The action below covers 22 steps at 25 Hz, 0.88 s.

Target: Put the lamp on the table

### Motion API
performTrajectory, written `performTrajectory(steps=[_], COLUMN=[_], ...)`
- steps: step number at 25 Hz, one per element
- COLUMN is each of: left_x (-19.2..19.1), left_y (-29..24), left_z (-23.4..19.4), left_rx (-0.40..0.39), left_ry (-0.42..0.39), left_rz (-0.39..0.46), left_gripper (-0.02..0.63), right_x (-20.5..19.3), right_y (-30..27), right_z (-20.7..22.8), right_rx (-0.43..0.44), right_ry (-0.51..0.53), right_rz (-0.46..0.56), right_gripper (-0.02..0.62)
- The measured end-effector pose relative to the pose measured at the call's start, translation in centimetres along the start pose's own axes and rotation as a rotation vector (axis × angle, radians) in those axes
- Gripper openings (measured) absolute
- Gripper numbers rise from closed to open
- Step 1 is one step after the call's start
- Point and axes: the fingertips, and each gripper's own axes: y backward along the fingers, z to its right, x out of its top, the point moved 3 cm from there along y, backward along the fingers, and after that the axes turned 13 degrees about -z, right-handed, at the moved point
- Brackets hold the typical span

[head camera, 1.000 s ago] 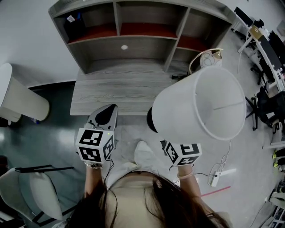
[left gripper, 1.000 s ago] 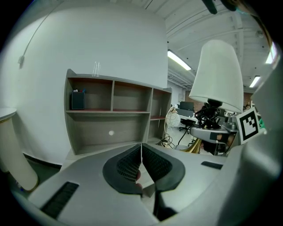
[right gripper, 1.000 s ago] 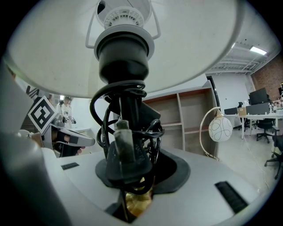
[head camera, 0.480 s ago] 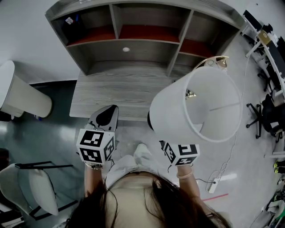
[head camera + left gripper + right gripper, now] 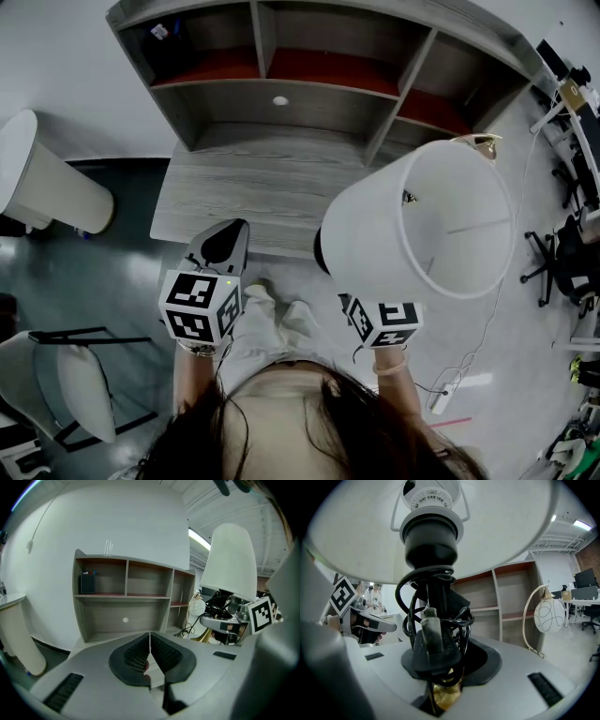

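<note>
The person is holding the left gripper (image 5: pixel 222 246) at the table's (image 5: pixel 253 192) near edge, jaws pressed together on nothing, while the right gripper (image 5: pixel 440 667) beside it is clamping the lamp (image 5: pixel 412 225) by its cord-wrapped stem.

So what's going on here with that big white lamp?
A person holds a gripper in each hand. The right gripper grips the lamp by its cord-wrapped stem, up in the air near the front edge of the grey table. The left gripper is shut and holds nothing. The lamp is not set down yet.

The lamp (image 5: pixel 412 225) has edged closer to the table (image 5: pixel 244 192).
</note>
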Motion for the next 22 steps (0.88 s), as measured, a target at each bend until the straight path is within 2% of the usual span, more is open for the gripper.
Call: performTrajectory(steps=[22], left_x=[3.4], left_y=[-4.7], left_z=[-10.5], left_rx=[-0.067], left_ry=[-0.028], left_rz=[-0.041], left_gripper=[0.017], right_x=[2.0], right_y=[-9.7], right_z=[-2.8], right_rx=[-0.097], right_ry=[-0.049], right_rz=[-0.03], right_gripper=[0.112])
